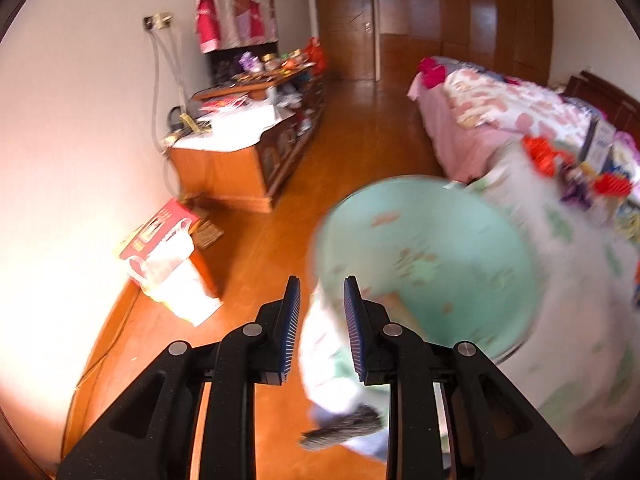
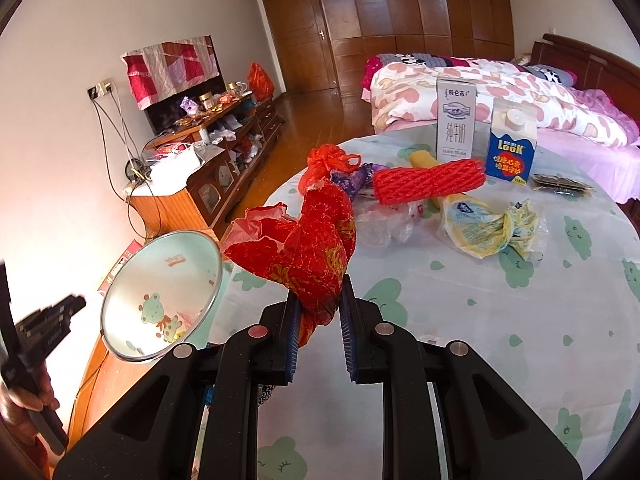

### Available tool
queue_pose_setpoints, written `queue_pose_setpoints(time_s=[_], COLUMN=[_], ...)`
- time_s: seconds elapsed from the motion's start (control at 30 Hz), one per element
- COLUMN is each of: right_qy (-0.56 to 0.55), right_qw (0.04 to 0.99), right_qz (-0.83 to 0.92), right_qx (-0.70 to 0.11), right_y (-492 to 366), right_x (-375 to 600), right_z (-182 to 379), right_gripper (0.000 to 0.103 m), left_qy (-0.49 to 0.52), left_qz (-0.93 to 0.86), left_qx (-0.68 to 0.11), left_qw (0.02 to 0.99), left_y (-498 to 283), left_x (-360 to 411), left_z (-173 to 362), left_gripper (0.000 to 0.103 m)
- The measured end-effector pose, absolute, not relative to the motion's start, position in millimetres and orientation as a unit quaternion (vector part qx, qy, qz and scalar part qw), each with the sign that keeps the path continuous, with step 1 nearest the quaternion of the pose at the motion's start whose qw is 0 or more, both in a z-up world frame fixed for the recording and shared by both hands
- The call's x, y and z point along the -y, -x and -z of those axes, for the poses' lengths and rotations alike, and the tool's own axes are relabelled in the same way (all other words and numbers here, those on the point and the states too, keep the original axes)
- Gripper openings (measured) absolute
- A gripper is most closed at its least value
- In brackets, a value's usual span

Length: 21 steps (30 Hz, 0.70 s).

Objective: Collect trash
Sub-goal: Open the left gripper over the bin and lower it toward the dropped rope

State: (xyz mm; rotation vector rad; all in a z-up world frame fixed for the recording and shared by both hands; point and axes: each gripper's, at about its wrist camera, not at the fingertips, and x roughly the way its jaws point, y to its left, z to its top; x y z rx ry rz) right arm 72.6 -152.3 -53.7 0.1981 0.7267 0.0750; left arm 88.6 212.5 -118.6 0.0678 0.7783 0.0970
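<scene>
While the right tongs (image 2: 319, 308) pinch a crumpled red wrapper (image 2: 316, 256) above the counter (image 2: 500, 360) near its left edge, the left tongs (image 1: 319, 312) stand nearly closed and hold nothing, just beside the blurred green basin (image 1: 432, 264) at that edge.

Each hand-held gripper is showing the same build. The left hand-held gripper (image 1: 321, 294) is wearing matte black, finely speckled plastic arms with triangular cut-outs, round silver screw heads at the pivots, and two flat fingers (image 1: 291, 320) faced with ribbed blue pads. The right hand-held gripper (image 2: 320, 298) is carrying identical black arms, silver screws and blue ribbed pads (image 2: 347, 336). A bare hand (image 2: 24, 400) is gripping a black handle.
</scene>
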Motion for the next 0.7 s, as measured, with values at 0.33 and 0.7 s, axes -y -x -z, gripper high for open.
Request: queue_pose_setpoints(time_s=[0.33, 0.7], right_qy=[-0.083, -0.076], right_qw=[0.929, 0.922], right_qz=[-0.022, -0.007], right_qx=[-0.360, -0.381], right_y=[-79.7, -112.5], right_x=[153.3, 136.1], right_z=[52.8, 54.8], right_gripper=[0.019, 0.019], left_qy=[-0.045, -0.034], left_qz=[-0.142, -0.174], left_qx=[-0.497, -0.624], left_qw=[0.855, 0.761], left_y=[-39.0, 4.2], left_x=[-325.3, -354.0], left_z=[284.7, 458.4], left_gripper=[0.024, 0.024])
